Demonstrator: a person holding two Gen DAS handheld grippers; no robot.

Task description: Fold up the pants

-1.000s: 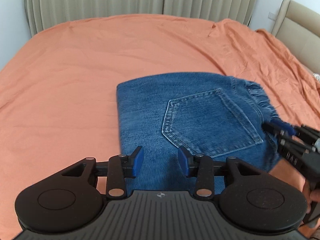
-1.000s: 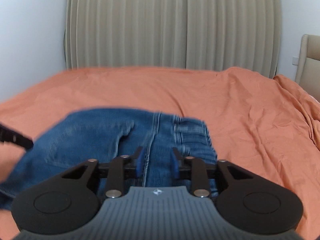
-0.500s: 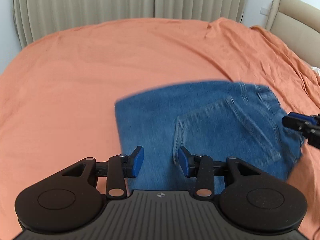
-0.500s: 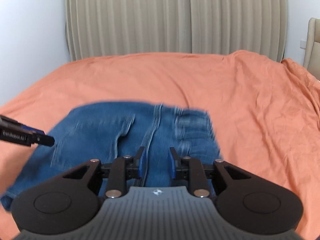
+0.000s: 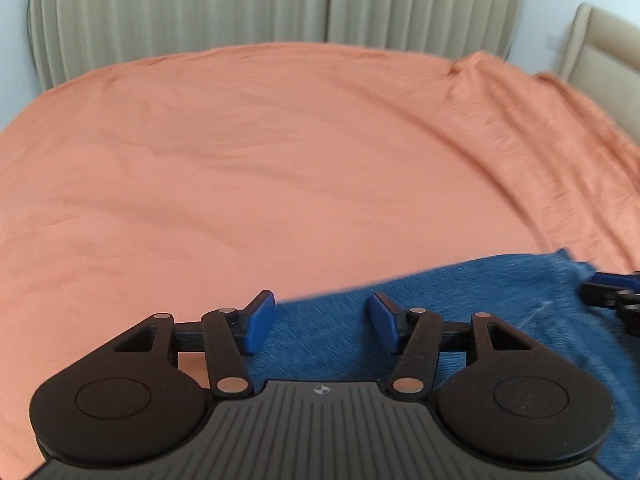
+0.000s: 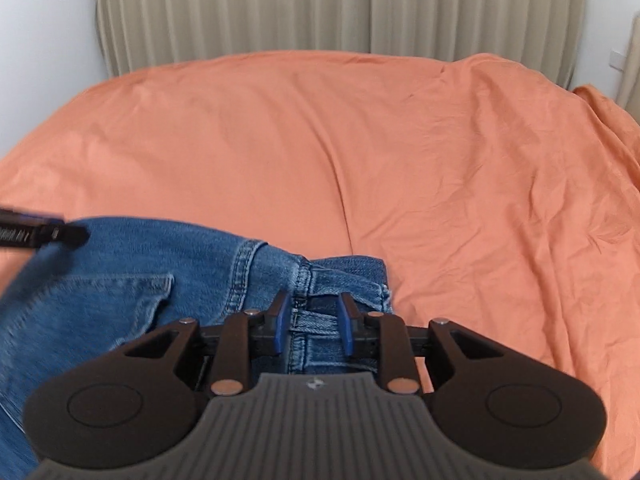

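Folded blue denim pants (image 5: 460,296) lie on the orange bed; in the right wrist view they (image 6: 160,280) fill the lower left, back pocket and waistband showing. My left gripper (image 5: 322,324) is open and empty, raised over the near left edge of the pants. My right gripper (image 6: 314,322) is open and empty, with the waistband belt loop showing between its pads. The right gripper's tip shows at the right edge of the left wrist view (image 5: 612,296); the left gripper's tip shows at the left edge of the right wrist view (image 6: 44,234).
The orange bedsheet (image 5: 260,168) stretches wide beyond the pants, wrinkled toward the right (image 6: 500,184). Beige curtains (image 5: 200,12) hang behind the bed. A padded beige headboard (image 5: 604,52) stands at the far right.
Both grippers have pulled back and tilted up, so the pants sit lower in both views. The left gripper's jaws have opened wider. The pants lie where they were.
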